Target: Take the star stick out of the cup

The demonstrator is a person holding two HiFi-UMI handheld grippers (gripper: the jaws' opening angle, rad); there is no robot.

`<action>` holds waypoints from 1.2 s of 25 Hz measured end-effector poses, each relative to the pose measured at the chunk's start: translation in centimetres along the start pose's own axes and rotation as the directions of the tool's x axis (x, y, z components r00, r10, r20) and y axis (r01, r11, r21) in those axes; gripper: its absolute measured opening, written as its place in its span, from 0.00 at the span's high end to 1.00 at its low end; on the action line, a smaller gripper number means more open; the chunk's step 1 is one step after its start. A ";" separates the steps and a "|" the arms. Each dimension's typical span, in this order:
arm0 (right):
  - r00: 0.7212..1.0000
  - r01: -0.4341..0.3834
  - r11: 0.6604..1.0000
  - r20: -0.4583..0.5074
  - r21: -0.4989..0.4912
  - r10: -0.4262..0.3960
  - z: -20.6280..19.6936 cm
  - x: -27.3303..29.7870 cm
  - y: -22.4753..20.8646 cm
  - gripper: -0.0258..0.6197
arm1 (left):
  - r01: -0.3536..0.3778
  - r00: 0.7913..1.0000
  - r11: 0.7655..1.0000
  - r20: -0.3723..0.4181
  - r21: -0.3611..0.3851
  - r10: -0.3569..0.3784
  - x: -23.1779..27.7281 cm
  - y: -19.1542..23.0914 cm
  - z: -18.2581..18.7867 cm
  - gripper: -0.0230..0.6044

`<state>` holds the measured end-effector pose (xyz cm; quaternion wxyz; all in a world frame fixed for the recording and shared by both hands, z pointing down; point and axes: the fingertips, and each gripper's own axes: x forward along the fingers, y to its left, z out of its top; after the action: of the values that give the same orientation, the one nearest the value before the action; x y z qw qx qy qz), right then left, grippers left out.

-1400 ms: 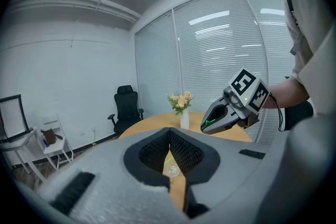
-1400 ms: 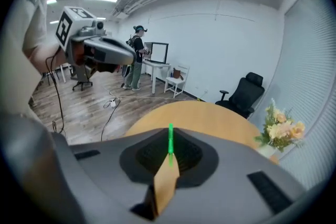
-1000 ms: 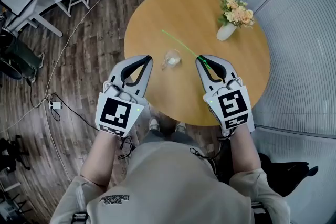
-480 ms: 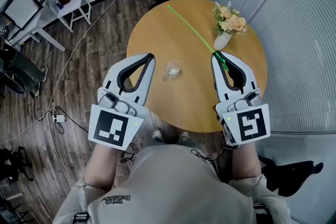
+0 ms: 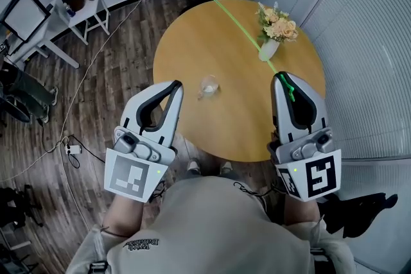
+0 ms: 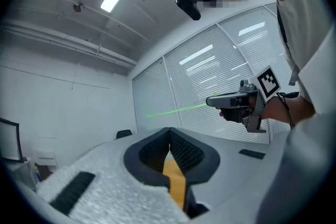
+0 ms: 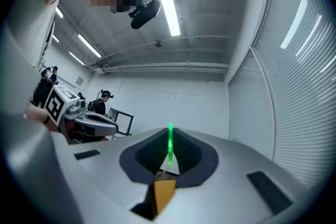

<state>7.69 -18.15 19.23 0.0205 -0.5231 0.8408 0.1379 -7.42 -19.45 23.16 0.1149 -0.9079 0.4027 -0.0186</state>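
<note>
Right gripper (image 5: 286, 80) is clamping the star stick (image 5: 241, 25), slanting toward 11 o'clock and apparently clear of the cup (image 5: 209, 85) at its 9 o'clock, calling for a firm pinch against pivoting; left gripper (image 5: 174, 85) is idling, jaws together, empty.

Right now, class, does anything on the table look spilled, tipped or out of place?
Nothing stands out. The cup and flower vase stand upright on the table; the right gripper holds the star stick clear of the cup.

I can't make out a star on the star stick (image 5: 237, 27); its near end is hidden inside my right gripper (image 5: 282, 77)
</note>
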 end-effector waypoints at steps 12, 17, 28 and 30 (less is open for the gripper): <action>0.994 -0.044 0.997 -0.100 0.070 0.051 -3.9 -1.7 1.7 0.90 | -0.013 0.995 0.999 -0.096 -0.044 0.009 -1.6 -0.7 -4.3 0.93; 0.991 -0.056 0.997 -0.120 0.061 0.063 -4.5 -1.6 1.7 0.90 | -0.012 0.994 0.999 -0.106 -0.042 0.007 -1.5 -0.9 -4.5 0.93; 0.986 -0.074 0.995 -0.144 0.065 0.083 -5.2 -1.4 1.8 0.90 | -0.012 0.993 0.998 -0.120 -0.054 0.006 -1.4 -1.4 -4.7 0.93; 0.986 -0.074 0.995 -0.145 0.063 0.083 -5.3 -1.4 1.8 0.90 | -0.012 0.993 0.999 -0.119 -0.052 0.005 -1.5 -1.4 -4.7 0.93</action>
<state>7.33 -17.49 24.92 -0.0323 -0.4976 0.8635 0.0751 -8.00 -18.40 28.16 0.0669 -0.9061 0.4131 -0.0616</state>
